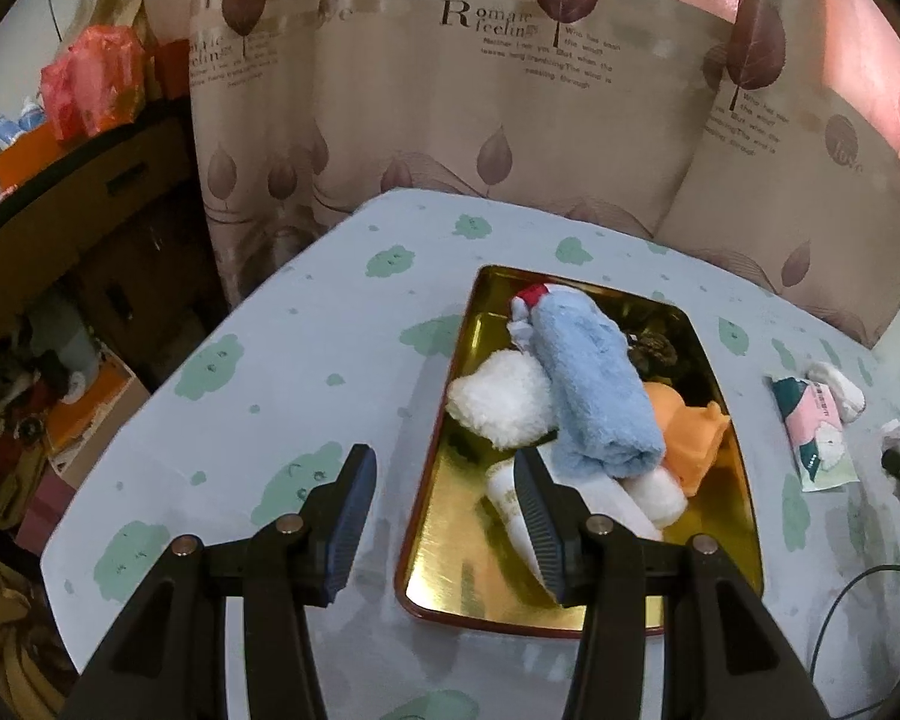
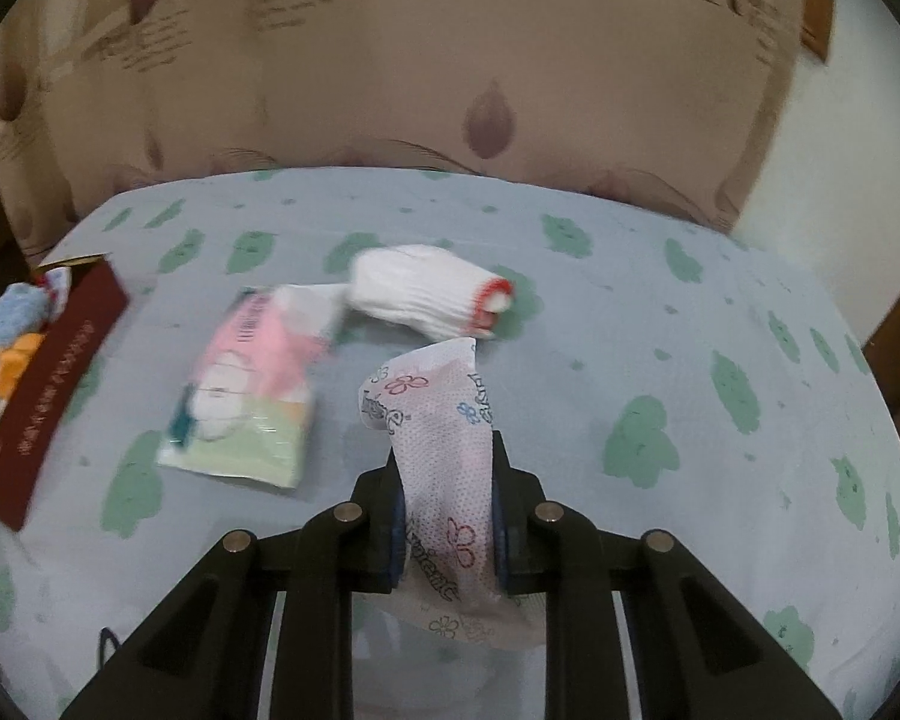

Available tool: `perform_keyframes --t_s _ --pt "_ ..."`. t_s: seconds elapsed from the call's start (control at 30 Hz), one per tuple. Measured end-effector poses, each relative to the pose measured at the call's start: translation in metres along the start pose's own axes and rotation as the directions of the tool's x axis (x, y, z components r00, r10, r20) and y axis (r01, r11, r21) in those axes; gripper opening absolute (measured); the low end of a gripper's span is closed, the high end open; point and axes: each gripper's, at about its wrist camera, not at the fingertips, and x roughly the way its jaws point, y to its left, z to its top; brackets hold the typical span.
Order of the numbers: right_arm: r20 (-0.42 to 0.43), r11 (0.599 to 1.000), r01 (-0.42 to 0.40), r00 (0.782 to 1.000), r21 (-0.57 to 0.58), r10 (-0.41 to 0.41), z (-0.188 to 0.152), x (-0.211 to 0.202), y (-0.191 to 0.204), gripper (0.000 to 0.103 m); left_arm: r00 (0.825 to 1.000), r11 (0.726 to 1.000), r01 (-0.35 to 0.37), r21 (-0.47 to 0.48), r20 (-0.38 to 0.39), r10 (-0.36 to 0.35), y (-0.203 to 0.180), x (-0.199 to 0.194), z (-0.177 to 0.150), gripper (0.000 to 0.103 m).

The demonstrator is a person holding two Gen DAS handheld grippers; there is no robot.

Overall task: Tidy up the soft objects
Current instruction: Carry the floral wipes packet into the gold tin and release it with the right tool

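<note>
A gold tray (image 1: 438,546) with a dark red rim lies on the table and holds a rolled blue towel (image 1: 594,384), a fluffy white cloth (image 1: 501,399), an orange cloth (image 1: 693,432) and a white roll (image 1: 660,495). My left gripper (image 1: 444,480) is open and empty over the tray's near left edge. My right gripper (image 2: 447,480) is shut on a flower-printed tissue (image 2: 444,432) above the table. A white glove with a red cuff (image 2: 426,291) and a pink tissue pack (image 2: 252,384) lie beyond it. The tray (image 2: 48,360) shows at the left.
A blue tablecloth with green patches (image 2: 660,360) covers the table. A leaf-print curtain (image 1: 450,90) hangs behind. Cardboard boxes and clutter (image 1: 60,276) stand left of the table. The tissue pack (image 1: 816,429) and the glove (image 1: 840,387) lie right of the tray. A black cable (image 1: 852,588) runs at the right edge.
</note>
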Motion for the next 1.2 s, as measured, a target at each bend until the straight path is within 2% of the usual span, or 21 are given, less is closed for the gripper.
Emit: perform_keyframes --t_s 0.3,0.57,0.8,1.0,1.13,1.2 --pt "0.008 0.989 -0.107 0.994 -0.1 0.108 0.012 -0.018 0.062 0.019 1.0 0.999 -0.009 -0.039 0.012 0.01 0.011 -0.001 0.003 0.049" --pt "-0.014 0.964 -0.202 0.979 -0.176 0.203 0.023 -0.024 0.12 0.019 0.999 1.0 -0.028 -0.004 0.016 0.028 0.005 -0.001 0.002 0.049" --pt "-0.023 0.923 -0.304 0.951 -0.235 0.307 0.033 -0.037 0.172 0.019 0.998 0.997 -0.048 -0.063 0.025 0.049 0.017 -0.002 0.004 0.049" --pt "-0.064 0.863 -0.408 0.91 -0.299 0.409 0.031 -0.046 0.225 0.019 0.997 0.993 -0.064 -0.101 0.026 0.067 0.027 -0.004 0.005 0.049" --pt "-0.089 0.823 -0.45 0.889 -0.346 0.449 0.025 -0.05 0.26 0.019 0.998 0.991 -0.063 -0.117 0.019 0.065 0.03 -0.003 0.005 0.049" --pt "-0.098 0.81 -0.453 0.887 -0.372 0.451 0.022 -0.049 0.275 0.019 0.997 0.991 -0.066 -0.119 0.02 0.068 0.031 -0.004 0.005 0.049"
